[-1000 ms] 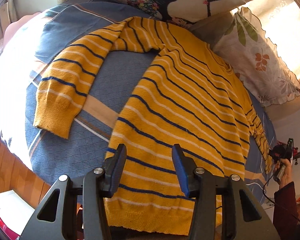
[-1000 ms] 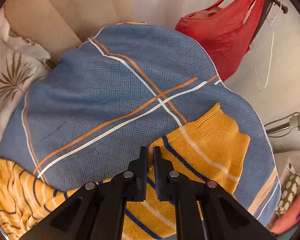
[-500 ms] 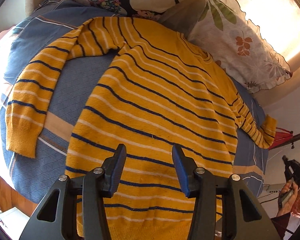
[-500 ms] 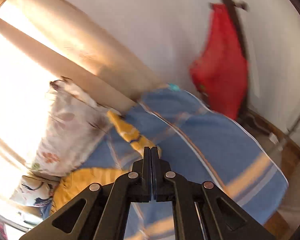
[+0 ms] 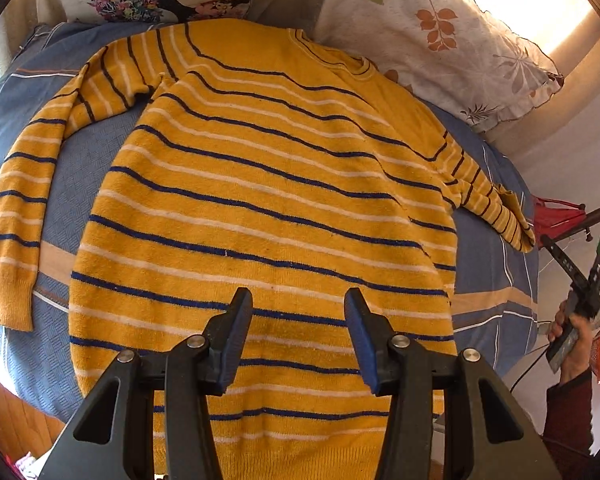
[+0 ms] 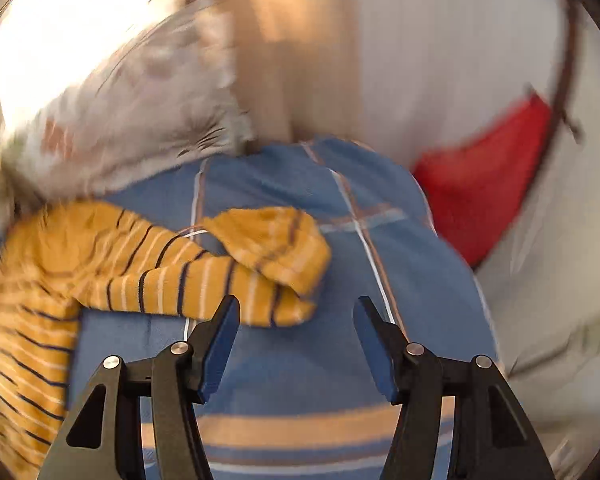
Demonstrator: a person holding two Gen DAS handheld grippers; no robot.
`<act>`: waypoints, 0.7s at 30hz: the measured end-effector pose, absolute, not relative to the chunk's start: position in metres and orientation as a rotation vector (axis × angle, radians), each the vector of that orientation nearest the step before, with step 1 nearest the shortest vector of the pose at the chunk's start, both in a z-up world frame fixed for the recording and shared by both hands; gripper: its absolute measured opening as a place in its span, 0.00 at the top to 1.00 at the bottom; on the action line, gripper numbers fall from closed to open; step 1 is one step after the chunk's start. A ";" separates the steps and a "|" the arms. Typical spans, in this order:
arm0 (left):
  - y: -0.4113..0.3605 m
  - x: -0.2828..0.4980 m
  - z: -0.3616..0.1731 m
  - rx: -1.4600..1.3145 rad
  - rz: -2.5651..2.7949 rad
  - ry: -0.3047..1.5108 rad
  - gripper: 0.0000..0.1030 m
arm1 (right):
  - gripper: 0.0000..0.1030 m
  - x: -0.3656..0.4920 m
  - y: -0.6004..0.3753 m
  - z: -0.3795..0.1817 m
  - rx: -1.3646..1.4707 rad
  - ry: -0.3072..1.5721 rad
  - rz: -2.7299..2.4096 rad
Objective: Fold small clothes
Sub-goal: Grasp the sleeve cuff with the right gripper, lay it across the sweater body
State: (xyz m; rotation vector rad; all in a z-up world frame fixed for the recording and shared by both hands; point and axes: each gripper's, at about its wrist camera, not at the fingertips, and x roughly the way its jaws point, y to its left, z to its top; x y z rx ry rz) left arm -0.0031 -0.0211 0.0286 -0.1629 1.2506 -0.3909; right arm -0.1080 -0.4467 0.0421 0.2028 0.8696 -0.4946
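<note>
Yellow striped sweater (image 5: 268, 200) spread flat on a bed (image 5: 492, 248).
Left hand-held gripper (image 5: 298, 336) hovers half-open above its hem, empty. Right hand-held gripper (image 6: 296, 344) is opening, nothing between its jaws, near the crumpled sleeve (image 6: 260, 256).

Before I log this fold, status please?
Left gripper open over yellow striped knit sweater. Right gripper opening, empty; sleeve dropped, crumpled on blue checked bedspread. Nothing obstructing.
</note>
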 end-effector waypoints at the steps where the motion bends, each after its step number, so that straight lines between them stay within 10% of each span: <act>1: -0.016 -0.004 0.029 -0.169 -0.378 1.248 0.55 | 0.38 -0.090 -0.442 0.039 0.140 0.888 -0.478; 6: 0.024 -0.013 0.028 -0.250 -0.270 1.243 0.55 | 0.44 -0.034 -0.454 0.008 0.081 1.001 -0.456; 7: 0.032 -0.015 0.027 -0.265 -0.247 1.243 0.55 | 0.58 -0.029 -0.459 0.003 0.096 1.020 -0.456; 8: 0.039 -0.016 0.027 -0.277 -0.226 1.243 0.55 | 0.96 -0.026 -0.466 -0.003 0.125 1.043 -0.453; 21: 0.073 -0.009 0.008 -0.349 -0.189 1.286 0.54 | 0.95 -0.146 -0.590 0.057 0.590 0.748 -0.871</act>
